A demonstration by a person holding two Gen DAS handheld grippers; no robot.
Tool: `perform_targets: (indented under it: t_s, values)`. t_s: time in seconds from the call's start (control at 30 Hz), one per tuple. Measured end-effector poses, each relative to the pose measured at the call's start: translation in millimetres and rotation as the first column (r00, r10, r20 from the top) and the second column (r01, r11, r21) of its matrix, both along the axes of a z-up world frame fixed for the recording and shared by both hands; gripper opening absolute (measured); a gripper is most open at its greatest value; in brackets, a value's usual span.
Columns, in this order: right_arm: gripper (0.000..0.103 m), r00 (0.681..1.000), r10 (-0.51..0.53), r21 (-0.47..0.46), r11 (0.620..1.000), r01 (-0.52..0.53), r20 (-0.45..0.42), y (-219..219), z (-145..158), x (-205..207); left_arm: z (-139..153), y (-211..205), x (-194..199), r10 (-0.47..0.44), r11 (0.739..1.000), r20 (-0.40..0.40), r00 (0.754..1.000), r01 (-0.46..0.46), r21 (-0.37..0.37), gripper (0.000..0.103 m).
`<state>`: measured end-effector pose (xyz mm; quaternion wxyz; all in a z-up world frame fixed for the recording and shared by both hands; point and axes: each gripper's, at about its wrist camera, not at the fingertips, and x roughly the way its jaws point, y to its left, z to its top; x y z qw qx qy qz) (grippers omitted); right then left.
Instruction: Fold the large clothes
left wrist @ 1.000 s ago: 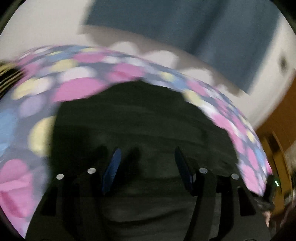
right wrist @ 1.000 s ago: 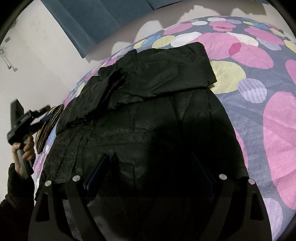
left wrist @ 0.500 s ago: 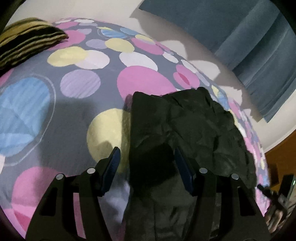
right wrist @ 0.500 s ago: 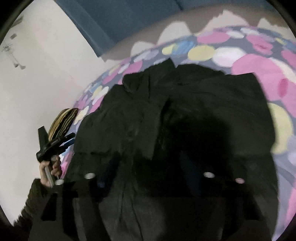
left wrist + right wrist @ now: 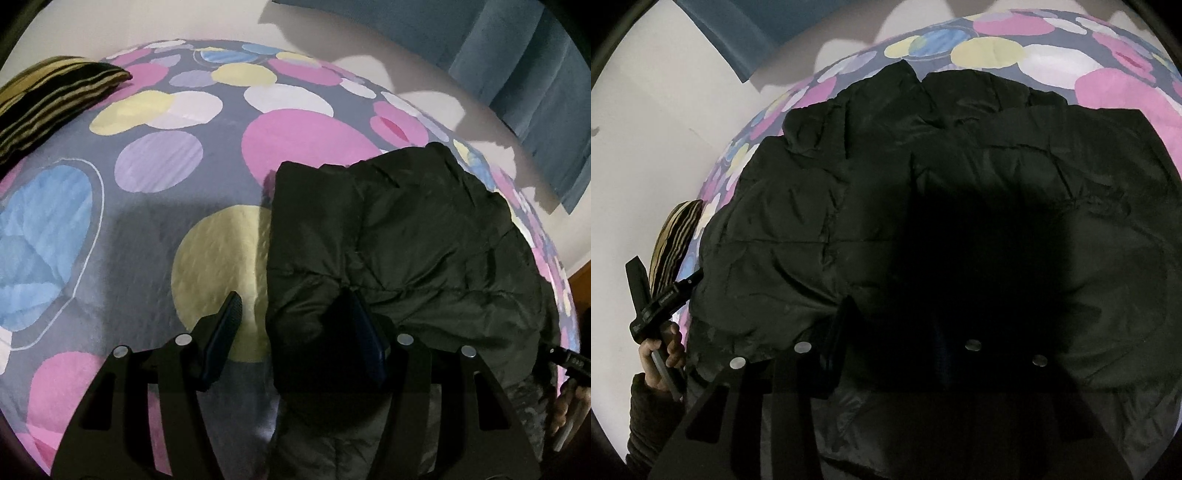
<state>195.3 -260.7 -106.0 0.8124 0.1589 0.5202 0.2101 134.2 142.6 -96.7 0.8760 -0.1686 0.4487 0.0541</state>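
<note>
In the left wrist view, a black puffy jacket point(image 5: 399, 236) lies on a bed with a spotty bedspread point(image 5: 155, 229). The spread is gray with big pink, yellow, blue, purple and white circles. The jacket sits on the right half of the bed, and its far end reaches close to the far edge. The left gripper point(image 5: 295, 332) is low over the jacket's left edge. Its two fingers are spread wide apart. The left finger point(image 5: 221, 332) is over a yellow circle on bare bedspread, just beside the jacket. The right finger point(image 5: 364, 336) is over the jacket cloth. A striped yellow and black pillow point(image 5: 48, 99) lies at the far left corner of the bed. Blue curtains point(image 5: 517, 66) hang on the wall behind the bed.

In the right wrist view, the same jacket point(image 5: 923, 192) fills most of the picture and looks bunched and folded over itself. The right gripper point(image 5: 886, 350) is right above it, in deep shadow. Its left finger point(image 5: 838, 332) shows and rests near a fold. The right finger is too dark to see, so it cannot be told if this gripper is spread or closed. At the left edge, the person's left hand point(image 5: 661, 354) holds the other gripper's handle beside the striped pillow point(image 5: 672, 240). The spotty bedspread point(image 5: 1108, 85) shows past the jacket's far end.
</note>
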Motion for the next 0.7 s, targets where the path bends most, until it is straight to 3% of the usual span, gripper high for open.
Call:
perform_targets:
  t_s: [0.7]
  values:
    - [0.04, 1.0, -0.019, 0.046, 0.999, 0.019, -0.011, -4.5, -0.3, 1.6, -0.3, -0.9, 0.8, 0.003, 1.0, 0.001, 1.0, -0.003, 0.006, 0.059]
